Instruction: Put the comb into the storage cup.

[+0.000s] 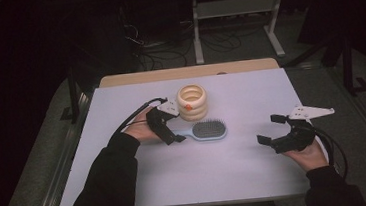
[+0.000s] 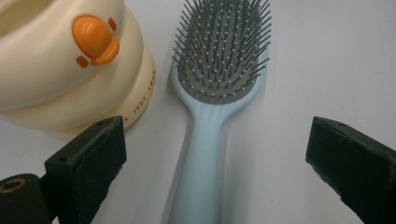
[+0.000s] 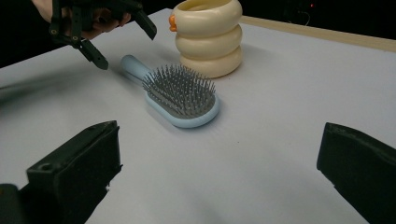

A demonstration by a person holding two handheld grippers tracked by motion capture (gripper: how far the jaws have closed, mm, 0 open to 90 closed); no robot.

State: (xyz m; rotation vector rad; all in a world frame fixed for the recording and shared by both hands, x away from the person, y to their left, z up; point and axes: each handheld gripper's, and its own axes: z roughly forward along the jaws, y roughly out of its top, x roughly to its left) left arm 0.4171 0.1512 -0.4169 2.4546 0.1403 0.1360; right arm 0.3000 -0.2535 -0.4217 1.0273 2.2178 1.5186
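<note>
From the high view, the left gripper (image 1: 172,134) sits over the handle of a light blue hairbrush (image 1: 204,130) lying bristles up mid-surface (image 1: 202,176), right next to a cream ringed pot (image 1: 192,102); the right gripper (image 1: 269,129) hangs apart on the right, released. In the left gripper view its jaws stand wide either side of the handle, not touching it, and the pot's base reads "JUDY SWA", rest cut off. In the right gripper view those jaws gape too, nothing between them.
</note>
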